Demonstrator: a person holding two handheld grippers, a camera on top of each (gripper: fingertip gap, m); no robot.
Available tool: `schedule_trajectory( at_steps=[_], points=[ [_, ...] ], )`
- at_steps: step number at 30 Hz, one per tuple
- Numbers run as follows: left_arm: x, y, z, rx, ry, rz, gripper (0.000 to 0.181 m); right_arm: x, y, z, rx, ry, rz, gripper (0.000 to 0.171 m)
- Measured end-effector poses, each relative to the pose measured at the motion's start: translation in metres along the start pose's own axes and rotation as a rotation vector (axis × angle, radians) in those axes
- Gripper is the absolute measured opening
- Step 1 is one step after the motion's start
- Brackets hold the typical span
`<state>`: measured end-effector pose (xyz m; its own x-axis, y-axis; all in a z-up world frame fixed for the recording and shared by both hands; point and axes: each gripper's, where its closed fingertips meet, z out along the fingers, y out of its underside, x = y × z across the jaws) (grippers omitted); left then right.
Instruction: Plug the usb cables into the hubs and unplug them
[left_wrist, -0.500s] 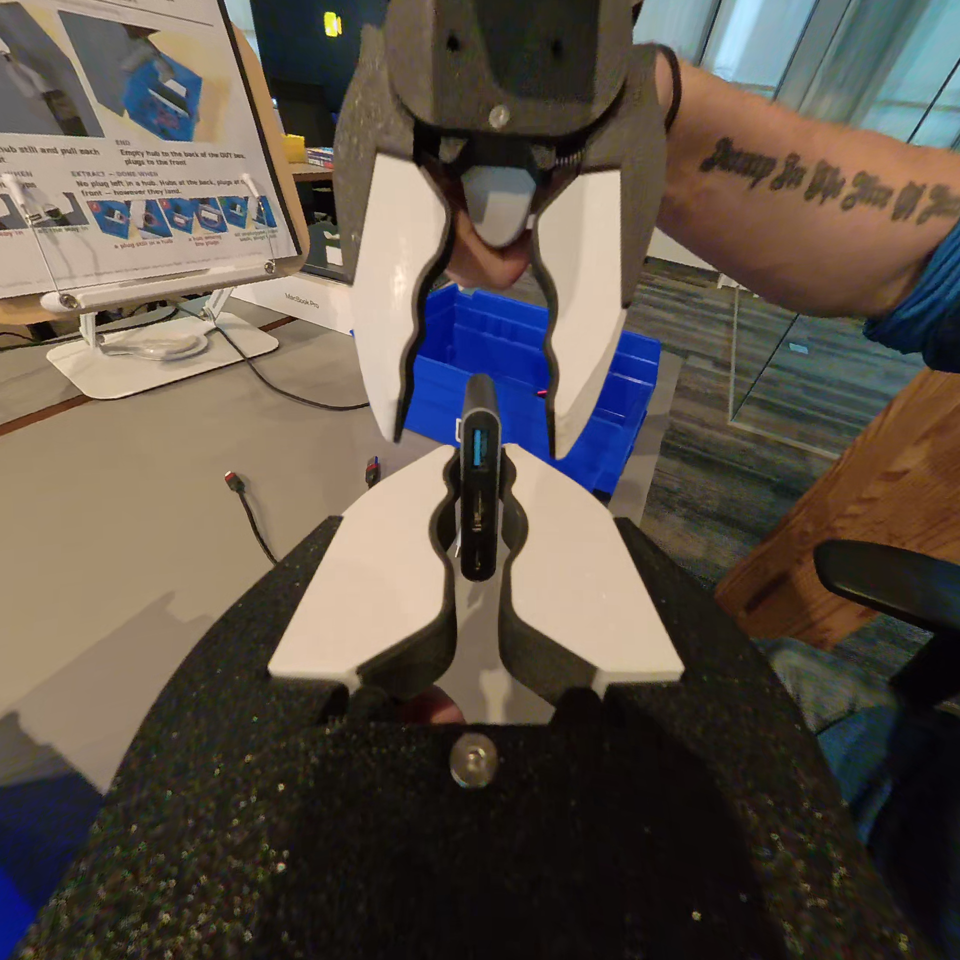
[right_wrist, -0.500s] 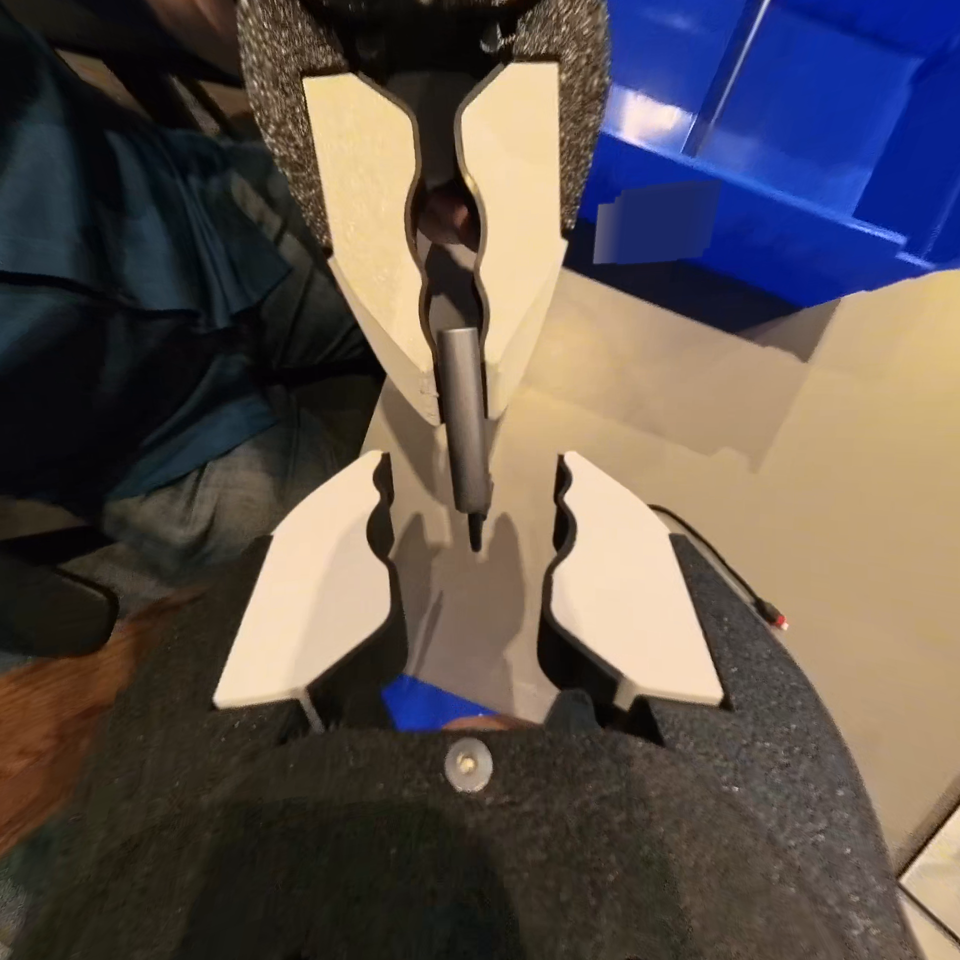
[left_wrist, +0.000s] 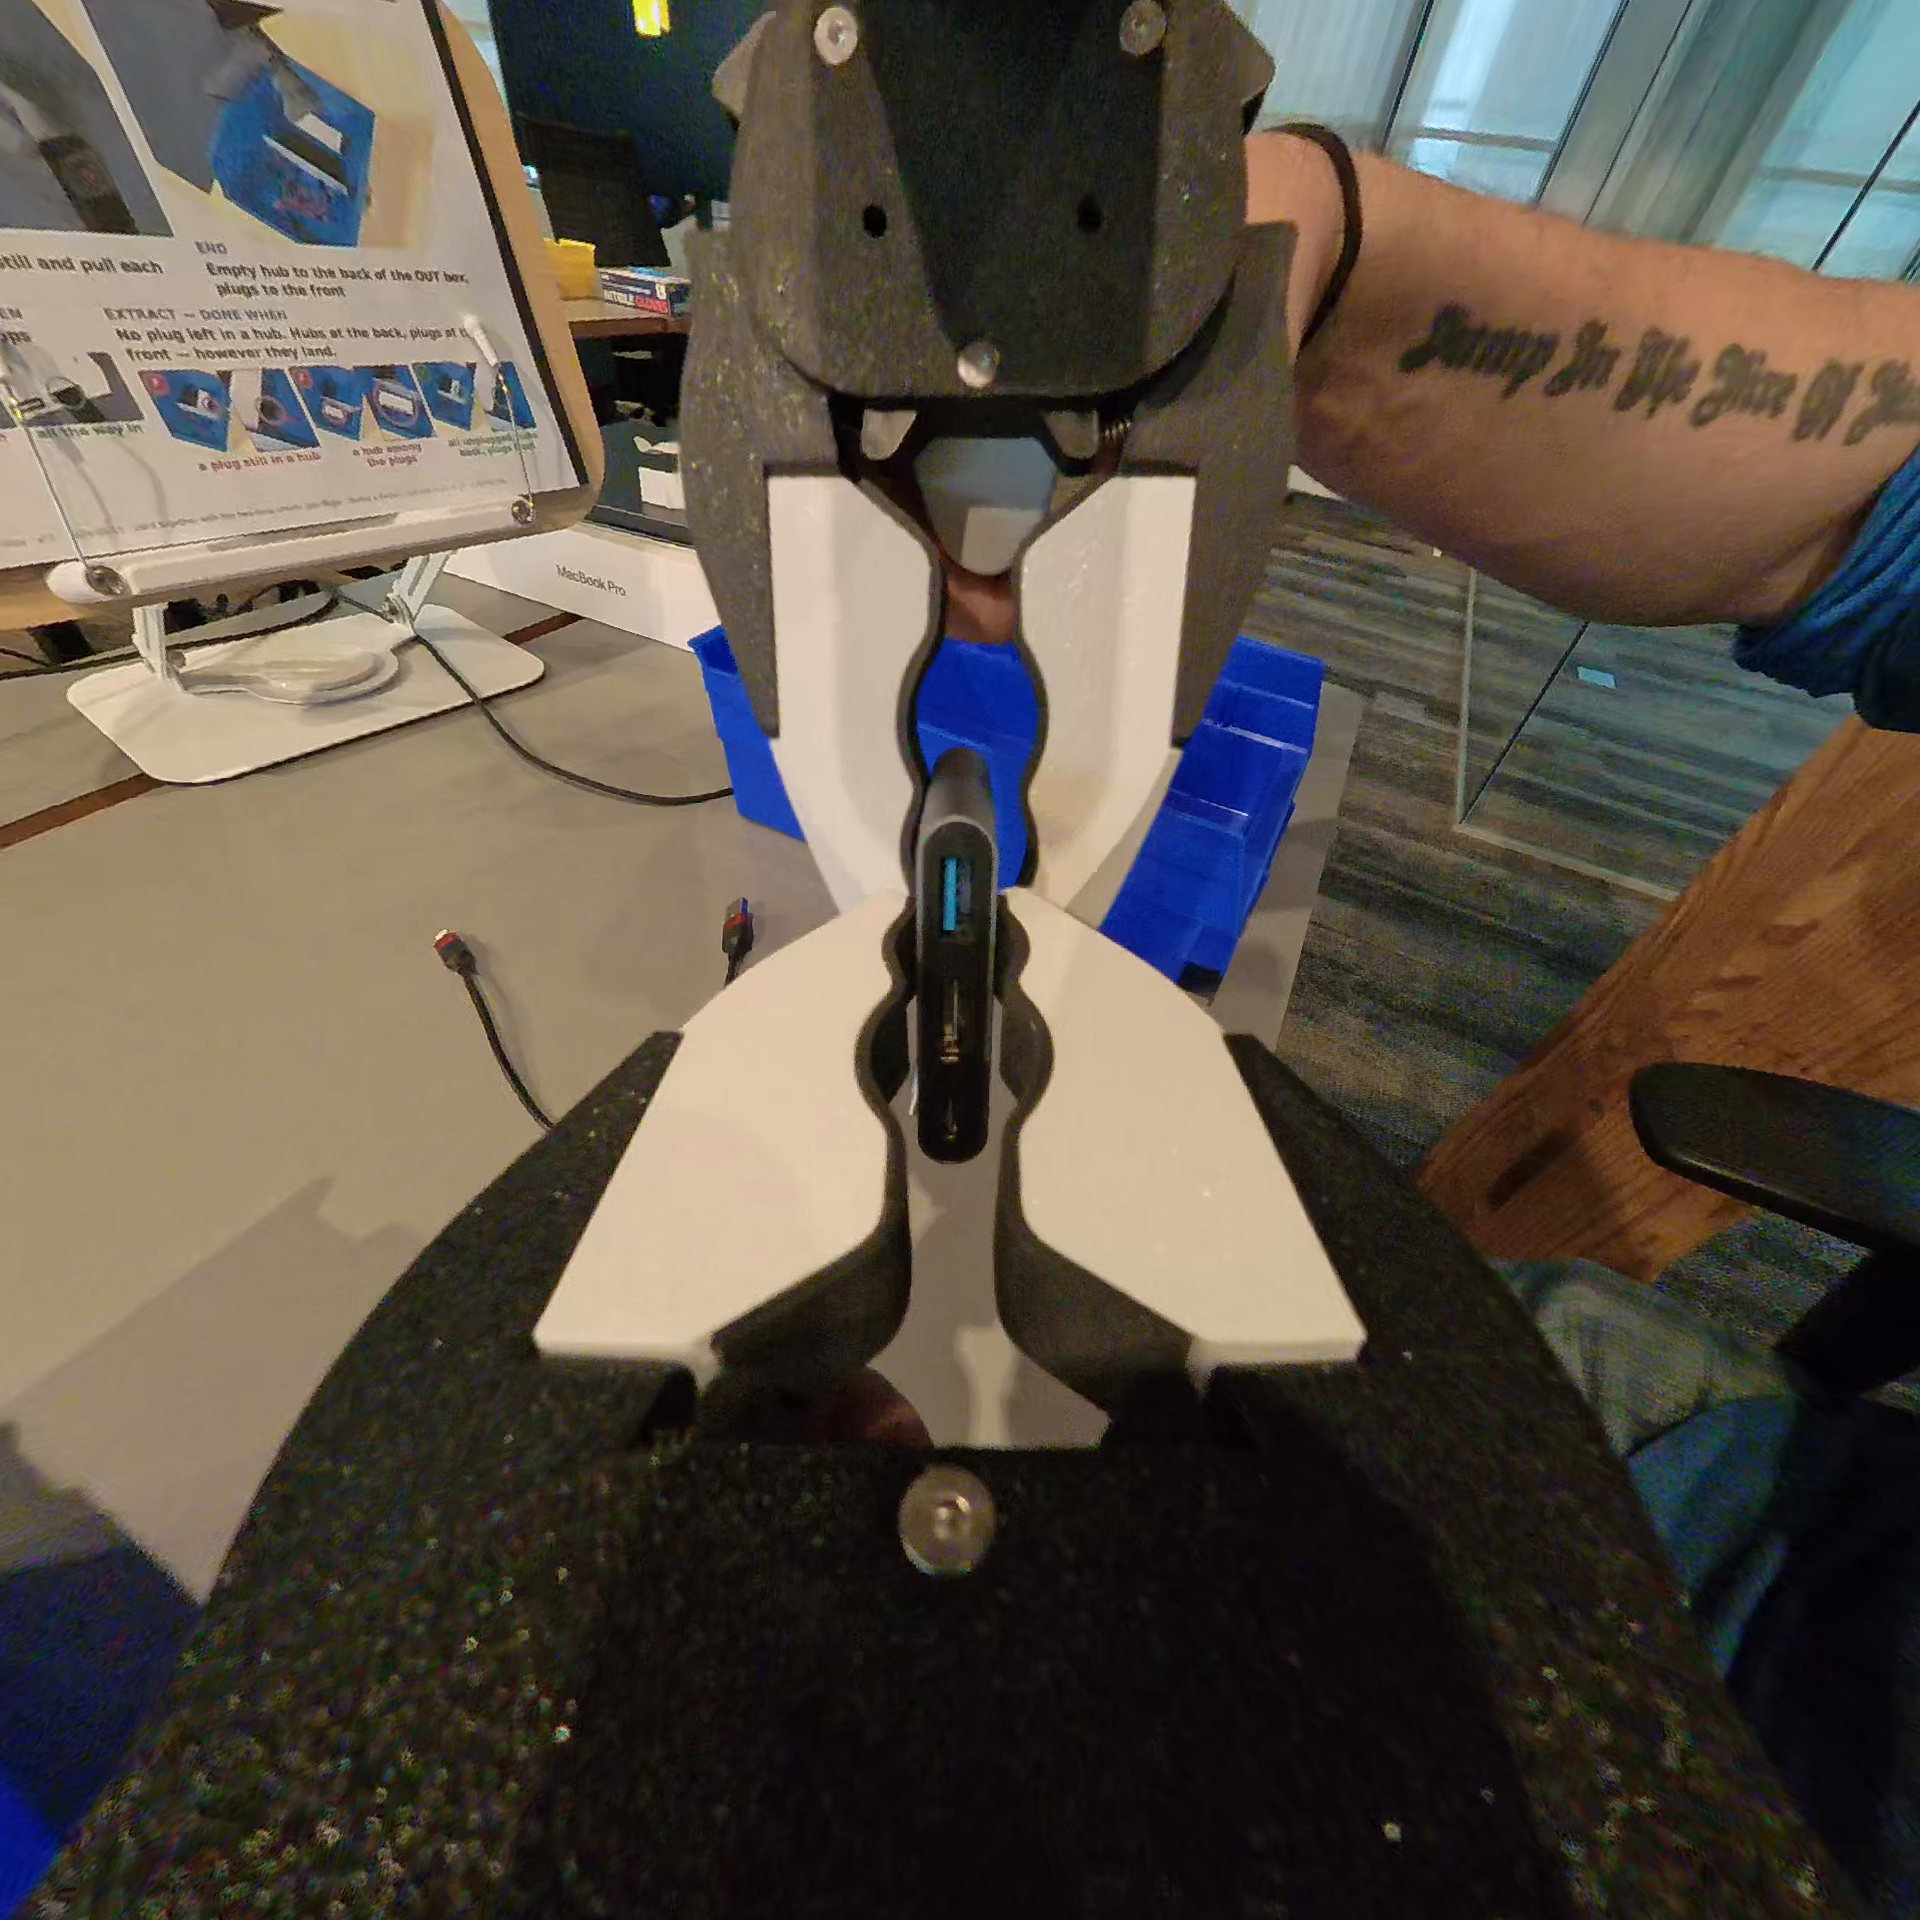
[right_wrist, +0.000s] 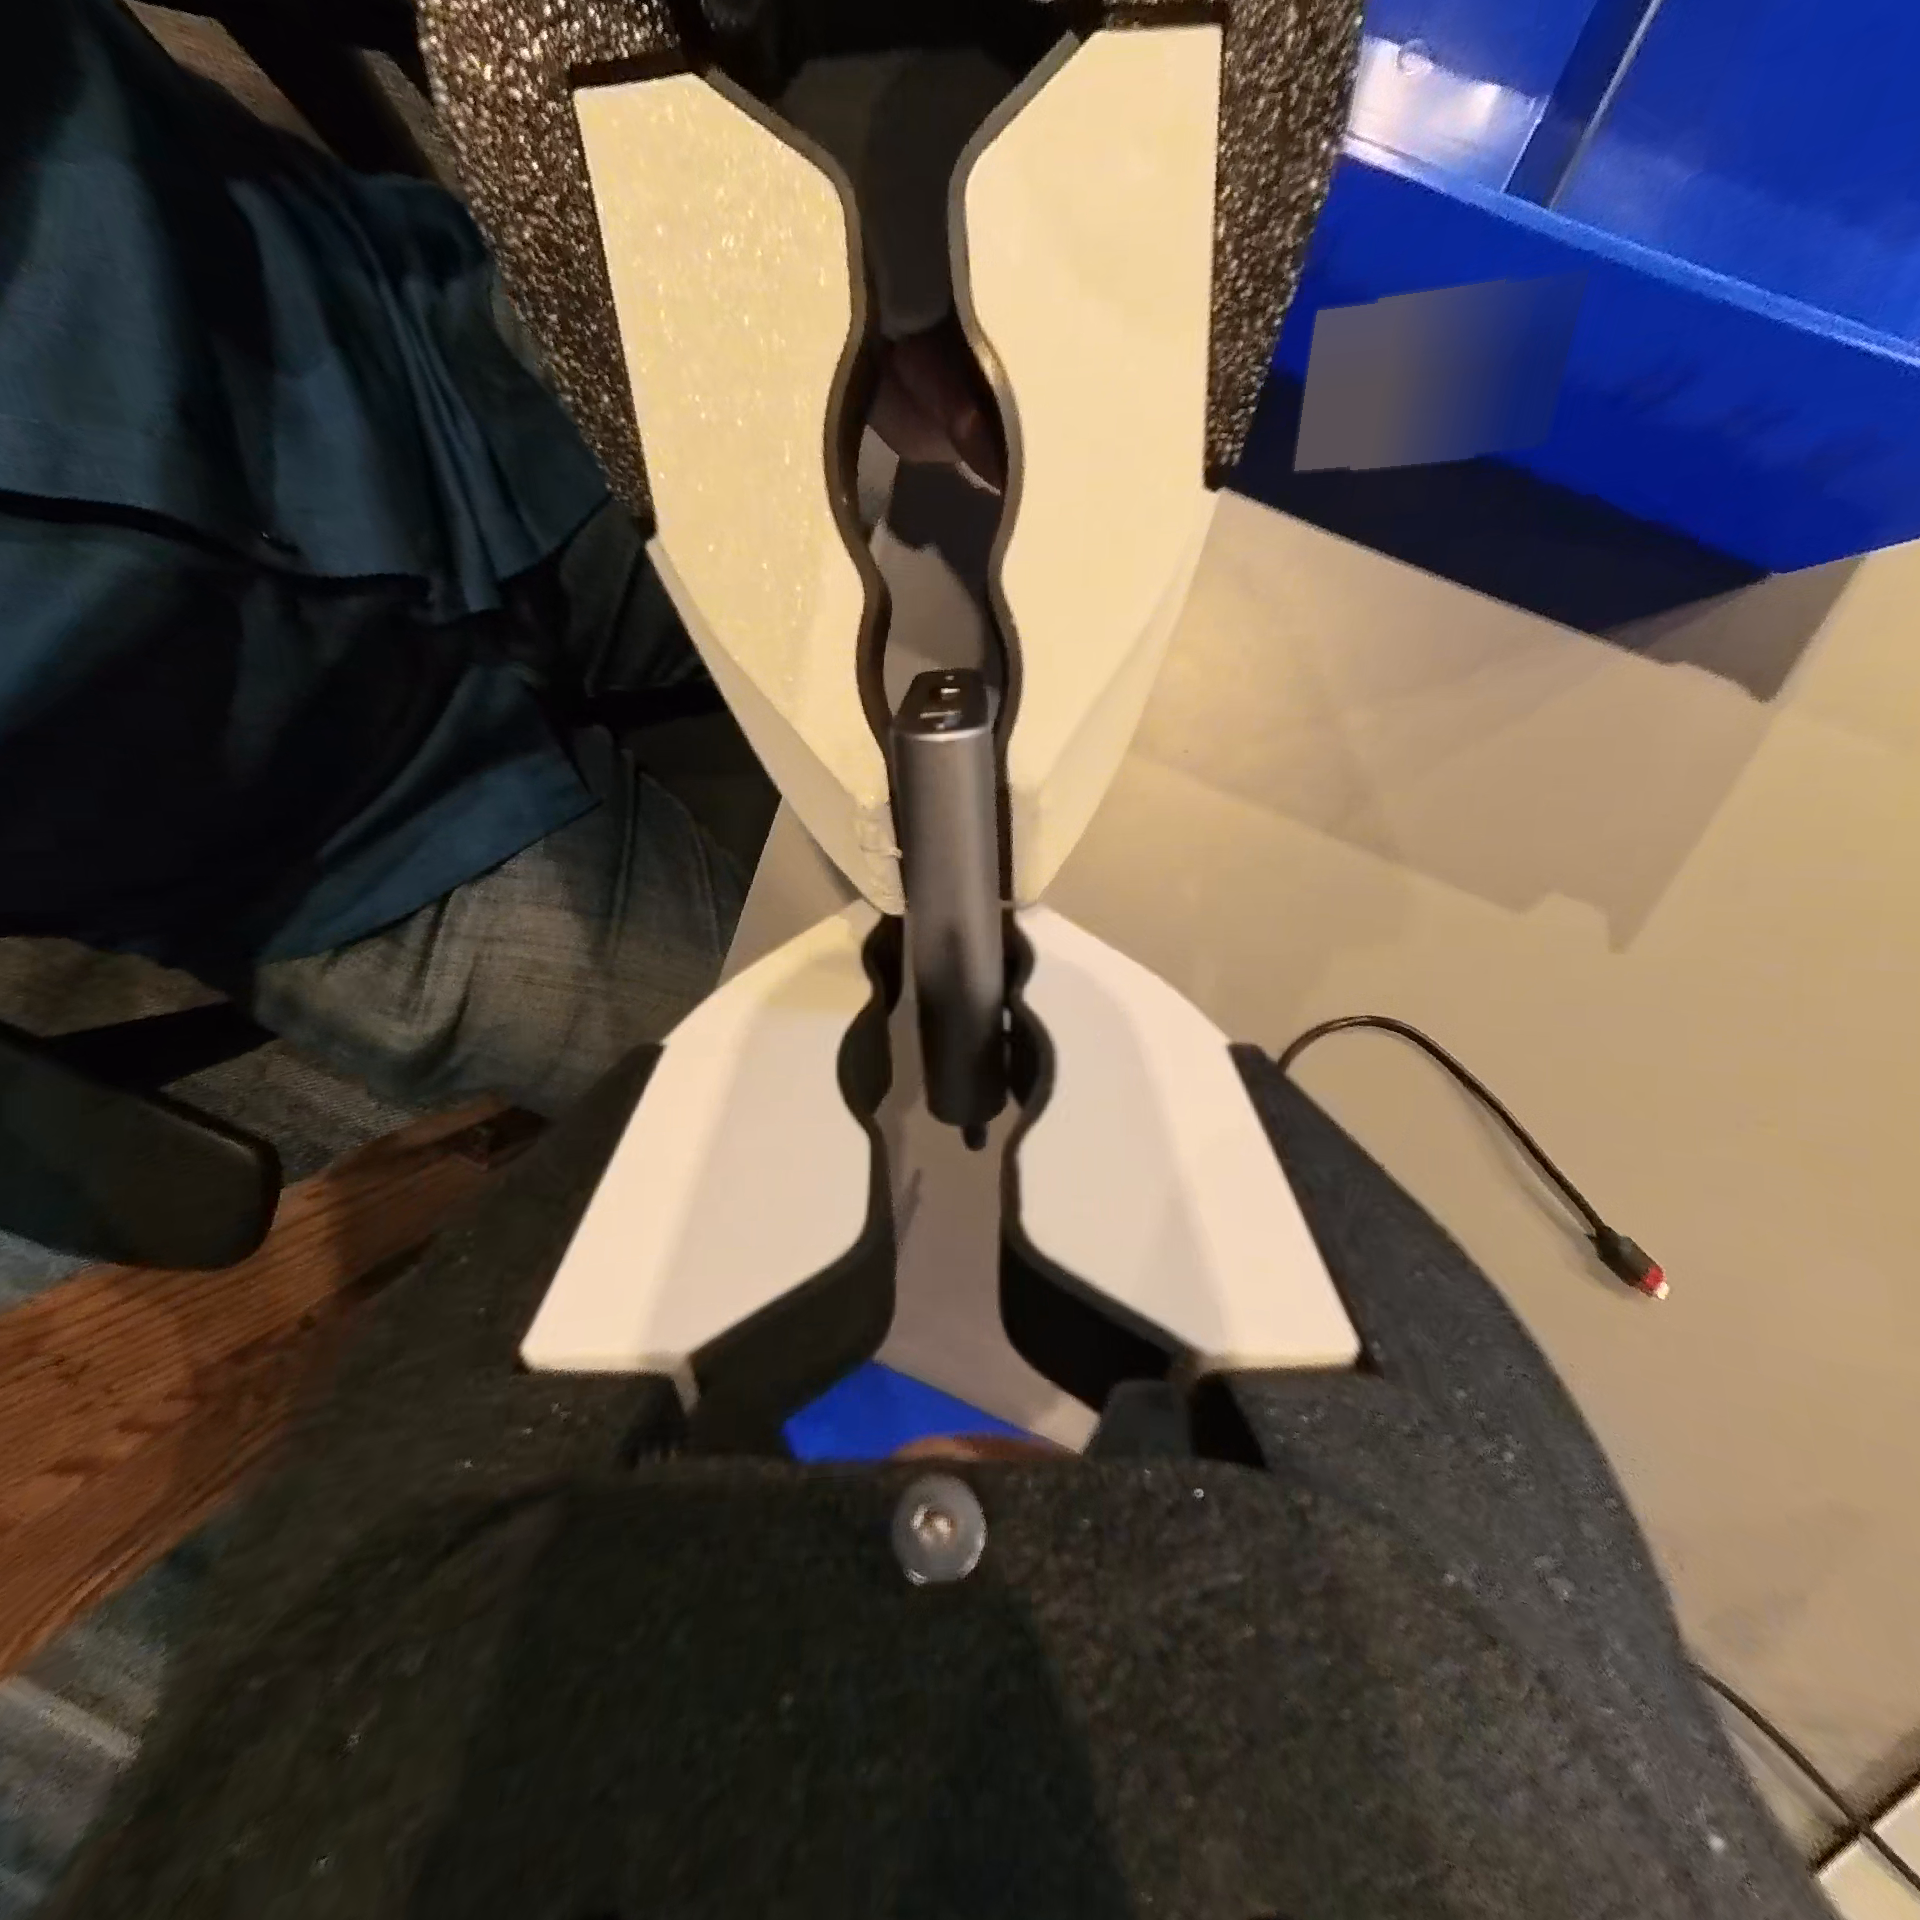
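A dark grey USB hub (left_wrist: 951, 1039) with a blue port on its end is held in the air between both grippers. My left gripper (left_wrist: 951, 935) is shut on its near end. My right gripper (left_wrist: 956, 831) comes in from the opposite side, its white fingers closed on the hub's far end. In the right wrist view my right gripper (right_wrist: 951, 935) is shut on the hub (right_wrist: 951, 862), and the left gripper (right_wrist: 951, 831) grips it from above. Two loose cable plugs (left_wrist: 449, 945) (left_wrist: 738, 930) lie on the grey table; one red-tipped plug (right_wrist: 1631, 1273) lies to my right.
Blue bins (left_wrist: 1226, 831) stand behind the grippers at the table's edge and also show in the right wrist view (right_wrist: 1662, 364). An instruction board on a white stand (left_wrist: 260, 312) is at the back left. A black chair arm (left_wrist: 1766, 1143) and a wooden panel (left_wrist: 1714, 987) are at the right. The tips of both grippers are at nearly the same place. Left tips and right tips are each some 30 centimeters from the red-tipped plug (right_wrist: 1631, 1273). It is also in sight in the left wrist view (left_wrist: 457, 948).
My right gripper was open around the hub's far end; it has moved in and closed on the hub. My left gripper still holds the hub.
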<state>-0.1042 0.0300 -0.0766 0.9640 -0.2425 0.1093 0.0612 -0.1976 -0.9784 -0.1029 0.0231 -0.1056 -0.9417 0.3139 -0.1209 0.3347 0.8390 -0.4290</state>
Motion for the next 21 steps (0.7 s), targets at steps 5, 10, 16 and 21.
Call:
schedule_trajectory(
  at_steps=[5, 10, 16, 21],
  points=[
    [0.002, 0.001, -0.002, -0.006, 0.025, -0.007, 0.012, 0.000, -0.001, 0.001, 0.018, 0.009, -0.014, 0.012],
    [0.003, -0.003, -0.004, 0.019, 0.032, -0.010, 0.031, 0.003, 0.003, 0.000, 0.014, 0.045, -0.017, 0.012],
    [-0.012, -0.012, -0.018, 0.028, -0.067, 0.050, 0.067, 0.011, 0.008, -0.019, 0.116, 0.186, 0.001, 0.012],
    [-0.021, -0.011, -0.021, 0.004, -0.132, 0.081, 0.074, 0.020, 0.016, -0.056, 0.203, 0.531, 0.008, 0.012]
  ],
)
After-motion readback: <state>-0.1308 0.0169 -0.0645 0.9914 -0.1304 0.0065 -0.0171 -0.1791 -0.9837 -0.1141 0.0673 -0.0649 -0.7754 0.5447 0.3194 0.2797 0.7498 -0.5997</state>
